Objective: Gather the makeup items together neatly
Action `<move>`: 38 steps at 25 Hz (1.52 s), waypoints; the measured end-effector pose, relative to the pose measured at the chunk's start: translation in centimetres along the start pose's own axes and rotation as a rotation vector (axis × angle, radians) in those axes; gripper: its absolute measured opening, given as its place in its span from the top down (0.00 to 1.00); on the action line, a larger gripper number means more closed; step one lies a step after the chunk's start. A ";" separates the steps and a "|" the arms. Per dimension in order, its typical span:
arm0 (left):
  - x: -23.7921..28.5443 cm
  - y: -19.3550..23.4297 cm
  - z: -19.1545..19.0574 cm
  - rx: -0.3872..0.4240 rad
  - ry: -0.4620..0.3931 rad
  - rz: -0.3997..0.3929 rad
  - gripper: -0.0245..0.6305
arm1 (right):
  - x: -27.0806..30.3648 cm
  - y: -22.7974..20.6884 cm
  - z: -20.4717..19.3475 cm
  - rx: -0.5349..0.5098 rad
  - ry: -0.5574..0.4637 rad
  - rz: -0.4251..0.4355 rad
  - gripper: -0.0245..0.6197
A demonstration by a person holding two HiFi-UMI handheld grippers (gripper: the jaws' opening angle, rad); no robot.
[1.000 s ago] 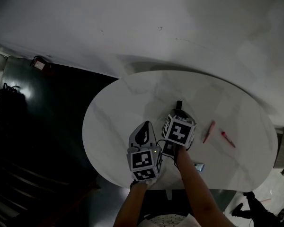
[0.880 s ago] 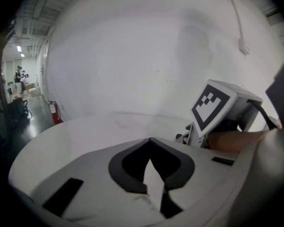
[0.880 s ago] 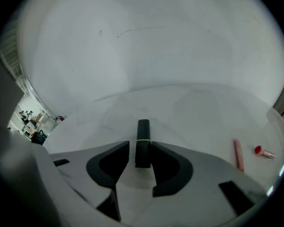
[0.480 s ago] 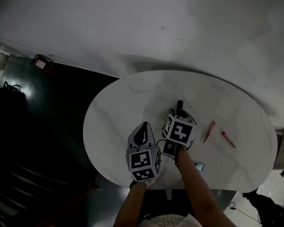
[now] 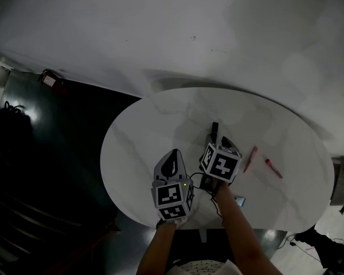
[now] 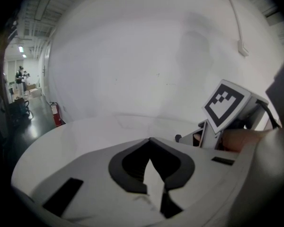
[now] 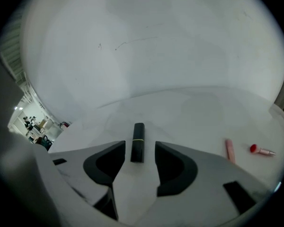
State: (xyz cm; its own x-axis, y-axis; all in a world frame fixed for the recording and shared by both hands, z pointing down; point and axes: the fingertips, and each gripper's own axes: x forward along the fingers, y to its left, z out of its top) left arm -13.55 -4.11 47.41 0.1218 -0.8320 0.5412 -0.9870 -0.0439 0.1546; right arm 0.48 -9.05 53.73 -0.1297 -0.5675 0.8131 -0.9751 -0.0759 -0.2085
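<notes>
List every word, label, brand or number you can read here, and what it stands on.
No text can be read.
Left marker cube and right marker cube: black-and-white square patterns only, no letters.
Black lipstick: gold band, no print visible.
Pink stick and red-tipped item: too small to tell.

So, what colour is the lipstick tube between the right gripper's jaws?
The lipstick tube is black, gold-banded; right gripper view.

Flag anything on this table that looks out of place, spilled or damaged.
Nothing is spilled or damaged. The makeup is simply scattered: a black lipstick tube lies by itself, while a pink stick and a red-tipped item lie apart from it toward the right, at differing angles.
</notes>
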 end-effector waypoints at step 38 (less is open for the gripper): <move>-0.5 -13.0 -1.0 0.123 0.031 -0.220 0.90 | -6.7 -15.0 -3.0 0.125 -0.094 -0.229 0.70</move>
State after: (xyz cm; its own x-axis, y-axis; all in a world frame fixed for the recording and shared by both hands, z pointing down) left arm -0.65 -2.55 45.95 0.3365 -0.7778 0.5308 -0.9415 -0.2905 0.1711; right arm 15.42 -1.68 53.04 0.1145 -0.5974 0.7937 -0.9464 -0.3085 -0.0957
